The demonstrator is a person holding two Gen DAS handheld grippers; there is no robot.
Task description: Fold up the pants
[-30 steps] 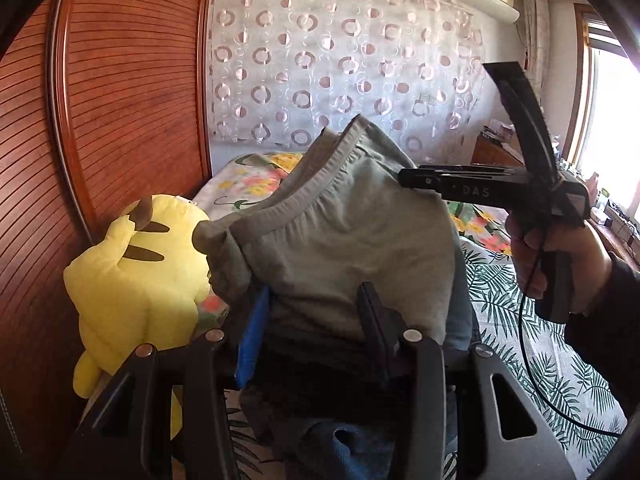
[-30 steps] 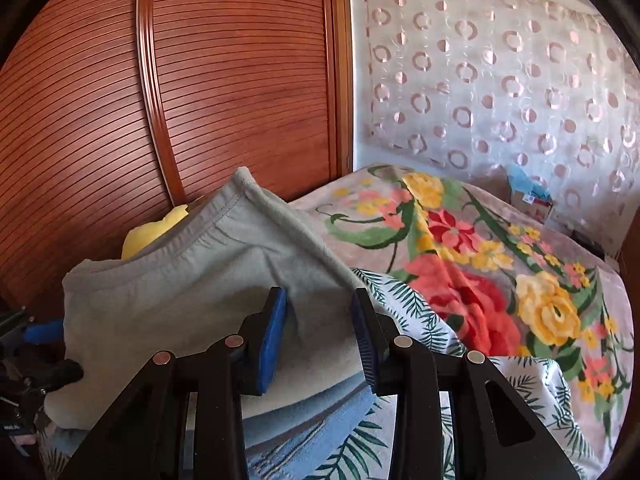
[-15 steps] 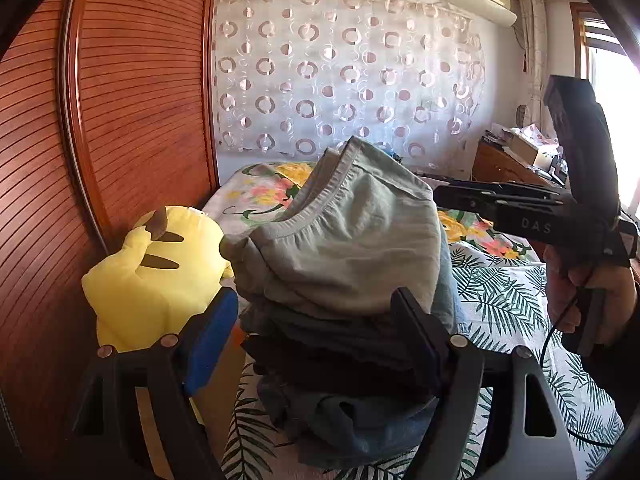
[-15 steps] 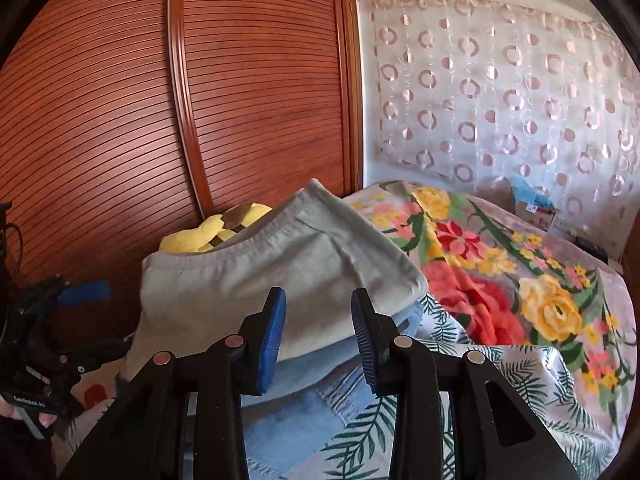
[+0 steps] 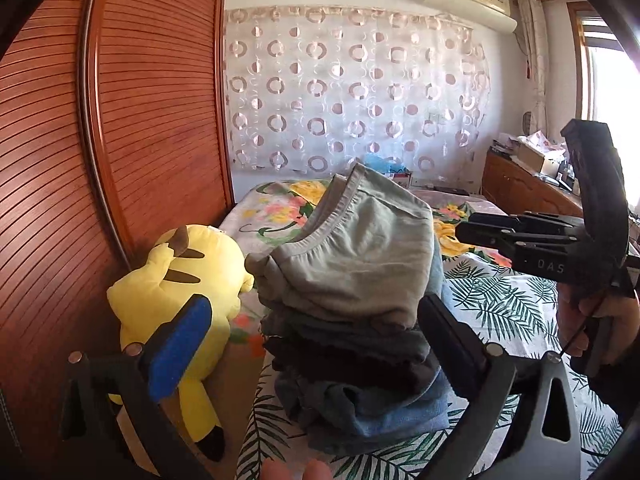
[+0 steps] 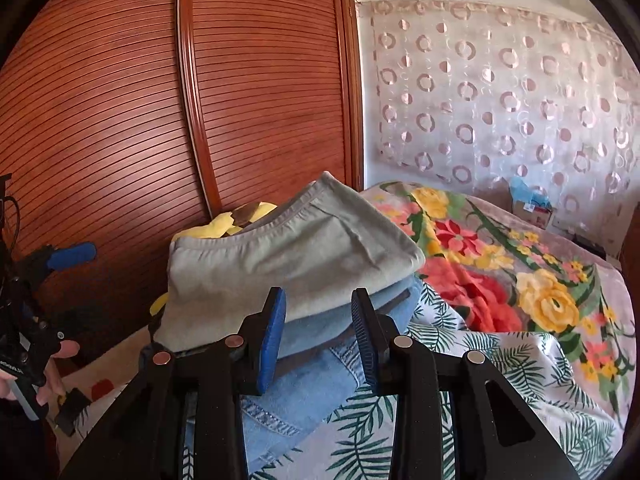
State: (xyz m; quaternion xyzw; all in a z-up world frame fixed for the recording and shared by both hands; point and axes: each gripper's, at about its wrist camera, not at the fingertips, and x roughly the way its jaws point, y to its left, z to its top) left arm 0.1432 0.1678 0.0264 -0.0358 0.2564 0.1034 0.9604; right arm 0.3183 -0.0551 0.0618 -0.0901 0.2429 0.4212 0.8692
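From the left wrist camera, the left gripper (image 5: 308, 344) has its fingers spread wide, one blue-padded finger beside the yellow plush toy (image 5: 180, 300) and the other against the right flank of the stack of folded clothes (image 5: 360, 332); they hold nothing. The folded grey-green cotton pants (image 5: 360, 256) sit on top of that stack, waistband toward the reddish slatted wooden wardrobe door (image 5: 120, 140), above darker garments and blue denim. The stack rests on the bed with the leaf-and-flower printed cover (image 5: 500, 308). The right gripper (image 5: 472, 232) shows at the right edge, held in a hand (image 5: 592, 328), with its tips near the pants' far side.

From the right wrist camera, the right gripper (image 6: 318, 336) has its fingers parted with an empty gap between them, just in front of the stack's near edge; whether they touch cloth I cannot tell. The grey-green pants (image 6: 288, 264) lie folded on top, and the blue denim layers (image 6: 312, 384) jut out below.

The fold looks finished and placed. The risk now is the stack itself: it is tall, soft and uneven, and its top layer slopes. A finger that catches the waistband or a folded edge while pulling away could drag the pants open or tip the pile toward the plush toy.
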